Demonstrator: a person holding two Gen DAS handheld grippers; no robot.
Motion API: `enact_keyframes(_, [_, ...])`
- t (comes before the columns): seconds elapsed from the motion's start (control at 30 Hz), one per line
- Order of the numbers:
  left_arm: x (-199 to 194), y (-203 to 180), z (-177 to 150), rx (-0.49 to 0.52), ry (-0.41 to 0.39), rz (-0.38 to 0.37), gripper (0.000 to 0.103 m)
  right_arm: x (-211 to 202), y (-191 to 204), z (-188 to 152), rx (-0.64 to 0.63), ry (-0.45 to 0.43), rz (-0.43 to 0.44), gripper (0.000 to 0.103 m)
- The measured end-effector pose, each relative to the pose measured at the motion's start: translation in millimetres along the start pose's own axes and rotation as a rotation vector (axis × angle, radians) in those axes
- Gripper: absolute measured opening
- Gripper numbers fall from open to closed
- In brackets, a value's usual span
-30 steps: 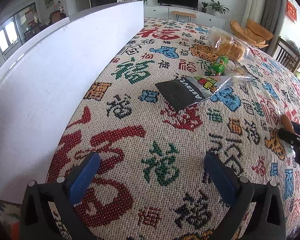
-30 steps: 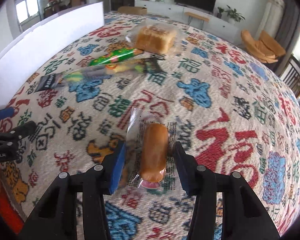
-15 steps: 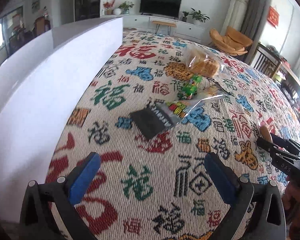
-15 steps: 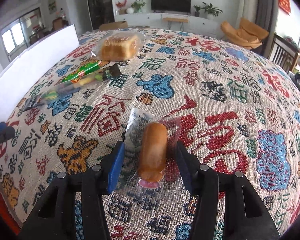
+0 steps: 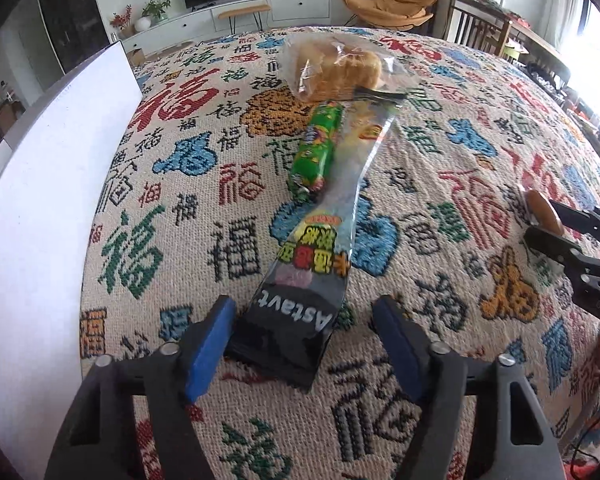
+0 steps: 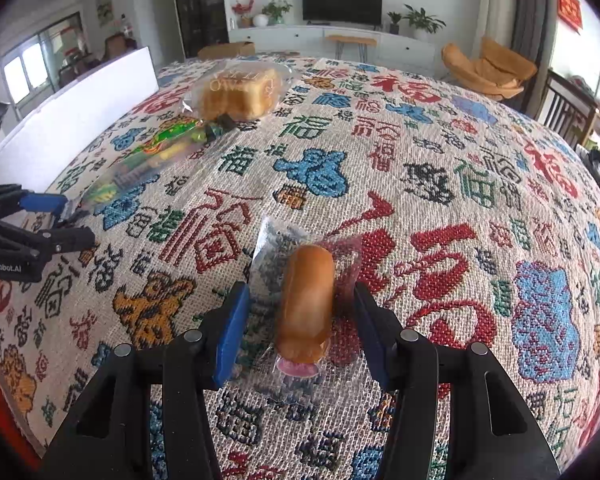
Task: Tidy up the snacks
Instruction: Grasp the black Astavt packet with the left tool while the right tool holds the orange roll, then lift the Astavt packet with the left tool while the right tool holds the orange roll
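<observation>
My left gripper (image 5: 302, 306) straddles the black end of a long clear snack bag (image 5: 320, 240) lying on the patterned tablecloth (image 5: 440, 160). Its jaws are closing, and the blue pads stand just off the bag's edges. My right gripper (image 6: 300, 290) points down over a wrapped bread roll (image 6: 308, 300) that lies flat on the cloth. Its pads are level with the edges of the wrapper and do not squeeze the roll. A green snack pack (image 5: 318, 148) lies beside the long bag, and a bagged bread loaf (image 5: 336, 68) sits beyond it. The right gripper (image 5: 548, 224) shows at the right edge of the left wrist view.
A tall white board (image 5: 40, 220) stands along the left side of the table. A person's hand holds my left gripper (image 6: 64, 220) at the left edge of the right wrist view. Chairs, a cabinet and a television are beyond the table.
My left gripper has moved up to the long bag and now straddles its black end, with its jaws narrower. The right gripper rolled slightly and stays over the bread roll.
</observation>
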State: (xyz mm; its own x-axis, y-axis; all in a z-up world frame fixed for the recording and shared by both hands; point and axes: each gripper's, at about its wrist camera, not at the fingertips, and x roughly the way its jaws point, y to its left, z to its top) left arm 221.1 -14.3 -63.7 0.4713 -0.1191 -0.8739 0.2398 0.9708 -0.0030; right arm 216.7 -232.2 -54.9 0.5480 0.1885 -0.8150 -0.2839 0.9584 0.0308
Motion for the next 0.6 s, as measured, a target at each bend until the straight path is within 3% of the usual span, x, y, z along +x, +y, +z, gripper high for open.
enact_keyframes(0.03, [-4,-3,-5,-0.003,-0.004,-0.013,0.049,0,0,0,-0.001,0.000,-0.002,0.055])
enact_keyframes(0.07, [-8,-6,-9,-0.002,-0.007,-0.019,0.045,0,1,0,-0.001,0.000,-0.003,0.055])
enact_keyframes(0.33, [-32,-26,-48,0.009,0.029,-0.096,0.043,0,1,0,-0.001,0.000,-0.005,0.055])
enact_keyframes(0.4, [-39,-30,-59,0.021,0.056,-0.126,0.045,0,1,0,-0.002,0.000,-0.005,0.055])
enact_keyframes(0.53, [-49,-31,-77,0.012,0.077,-0.130,0.080,0,1,0,-0.002,0.000,-0.005,0.055])
enact_keyframes(0.6, [-52,-29,-81,-0.001,0.072,-0.123,0.081,0,1,0,-0.002,0.000,-0.005,0.055])
